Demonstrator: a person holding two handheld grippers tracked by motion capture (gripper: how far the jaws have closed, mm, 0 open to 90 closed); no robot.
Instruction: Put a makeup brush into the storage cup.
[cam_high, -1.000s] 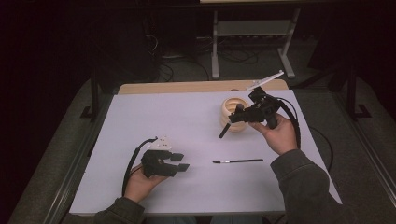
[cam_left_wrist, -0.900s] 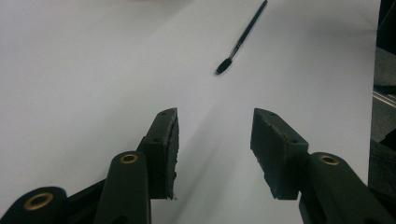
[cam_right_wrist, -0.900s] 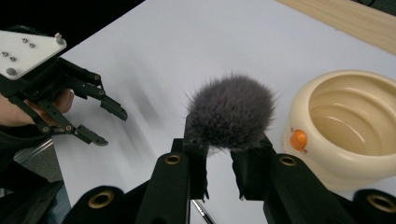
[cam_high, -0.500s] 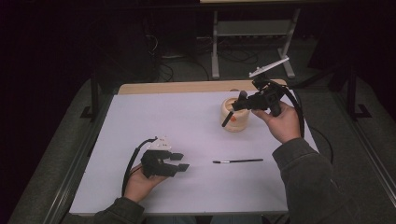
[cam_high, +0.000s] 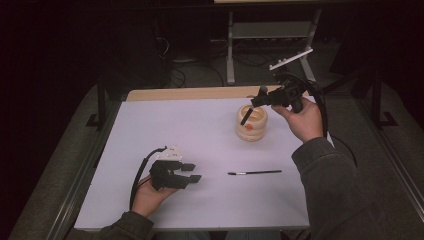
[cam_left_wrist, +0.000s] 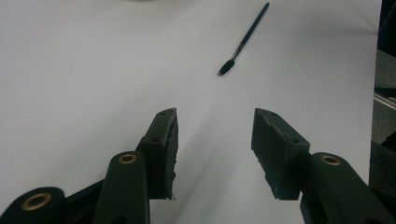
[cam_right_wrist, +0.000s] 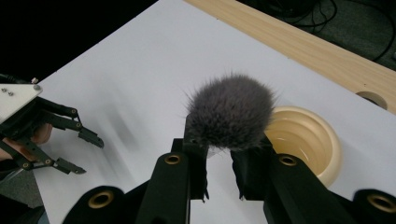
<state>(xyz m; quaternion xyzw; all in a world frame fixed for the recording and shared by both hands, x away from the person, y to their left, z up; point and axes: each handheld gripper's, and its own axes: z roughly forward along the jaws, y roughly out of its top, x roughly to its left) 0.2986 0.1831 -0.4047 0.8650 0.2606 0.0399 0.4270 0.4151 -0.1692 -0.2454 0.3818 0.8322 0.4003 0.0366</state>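
Brush (cam_right_wrist: 231, 112): a makeup brush with a round grey bristle head, gripped in the right gripper (cam_high: 259, 98). In the right gripper view the jaws are clenched on the brush just below the bristle head, which stands up between them. In the high view the dark handle (cam_high: 245, 117) slants down from the jaws into the mouth of the cup (cam_high: 251, 129).

Cup: cream-coloured, ribbed, with an orange mark on its near side. It stands upright on the tabletop (cam_high: 200, 135) toward the far right corner, a short way in from the wooden strip (cam_high: 190, 93) along the far edge.

Right hand (cam_high: 301, 120): raised above the tabletop near the right edge, beside the cup. The forearm, in a grey sleeve (cam_high: 327, 180), rises from the near right corner. The gripper points left toward the cup; its cable (cam_high: 322, 112) loops behind the hand.

Left gripper (cam_high: 192, 173): rests low on the tabletop toward the near left corner, held in the left hand (cam_high: 147, 195), jaws pointing right. In the left gripper view the jaws stand apart, released, with bare tabletop between them.

Pencil (cam_high: 254, 173): a thin black makeup pencil lying flat toward the near edge, between the two hands, well apart from the cup and clear of both grippers.
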